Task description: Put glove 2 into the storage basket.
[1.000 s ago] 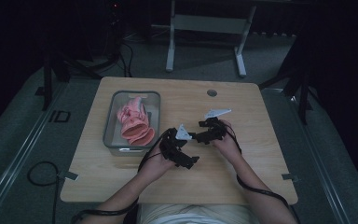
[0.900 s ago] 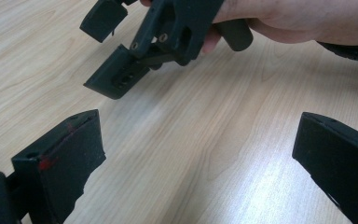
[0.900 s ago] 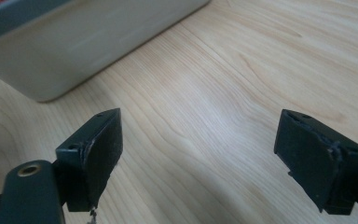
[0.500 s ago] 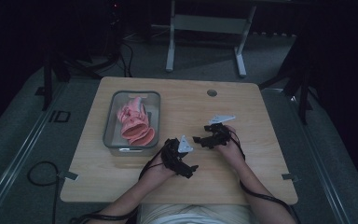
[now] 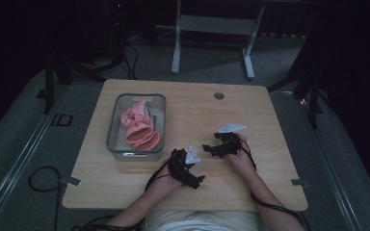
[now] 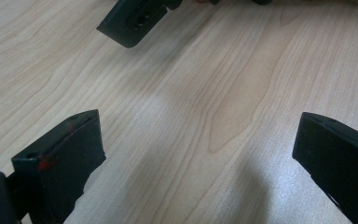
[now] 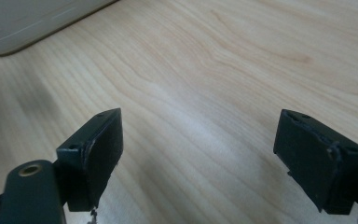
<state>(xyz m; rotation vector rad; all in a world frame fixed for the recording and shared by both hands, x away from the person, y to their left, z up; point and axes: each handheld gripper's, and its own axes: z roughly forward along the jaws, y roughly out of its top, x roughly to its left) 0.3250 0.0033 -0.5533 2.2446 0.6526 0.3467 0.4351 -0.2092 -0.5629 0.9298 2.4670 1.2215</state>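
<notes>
A grey bin [image 5: 117,126] stands on the left half of the wooden table [image 5: 192,110] and holds a crumpled pink cloth [image 5: 138,126]. My left gripper [image 5: 188,168] hovers near the table's front middle, to the right of the bin. In the left gripper view its jaws [image 6: 198,135] stand wide apart over bare wood, so it is open. My right gripper [image 5: 211,148] sits just beyond and to the right of it, also open, with only wood between its jaws [image 7: 200,135]. A jaw of the right gripper [image 6: 135,21] shows at the top of the left gripper view.
The bin's pale rounded corner [image 7: 28,23] lies at the top left of the right gripper view. A round cable hole [image 5: 218,95] sits at the table's far edge. A metal stand [image 5: 212,29] is on the floor beyond the table.
Both grippers have drawn back toward the person's edge of the table, the left one farther. The bin and cloth have not moved.
</notes>
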